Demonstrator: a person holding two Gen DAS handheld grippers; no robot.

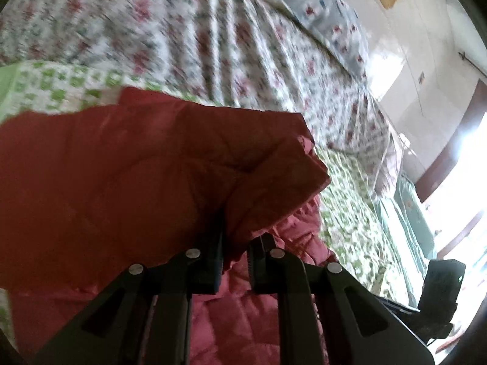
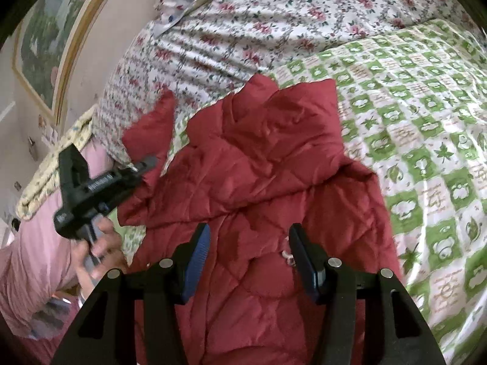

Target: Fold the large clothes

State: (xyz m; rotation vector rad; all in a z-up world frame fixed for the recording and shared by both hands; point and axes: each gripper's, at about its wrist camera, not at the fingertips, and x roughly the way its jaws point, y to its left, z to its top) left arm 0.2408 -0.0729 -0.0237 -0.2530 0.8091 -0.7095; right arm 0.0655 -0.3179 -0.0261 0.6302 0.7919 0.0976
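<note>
A red quilted jacket [image 2: 258, 182] lies on a bed with a green-and-white checked sheet [image 2: 426, 121]. My left gripper [image 1: 236, 237] is shut on a fold of the jacket [image 1: 137, 167] and holds it lifted, so the cloth fills the left wrist view. In the right wrist view the left gripper [image 2: 143, 164] grips the jacket's sleeve end at the left. My right gripper [image 2: 249, 243] is open and empty, hovering just above the jacket's body near a small white snap [image 2: 287, 255].
A floral quilt [image 2: 274, 15] is bunched at the head of the bed, with a pale blue flowered pillow [image 1: 319, 9] beyond it. A framed picture [image 2: 45, 39] hangs on the wall. The person's pink sleeve [image 2: 36, 258] is at the left. A bright doorway [image 1: 465, 167] is at the right.
</note>
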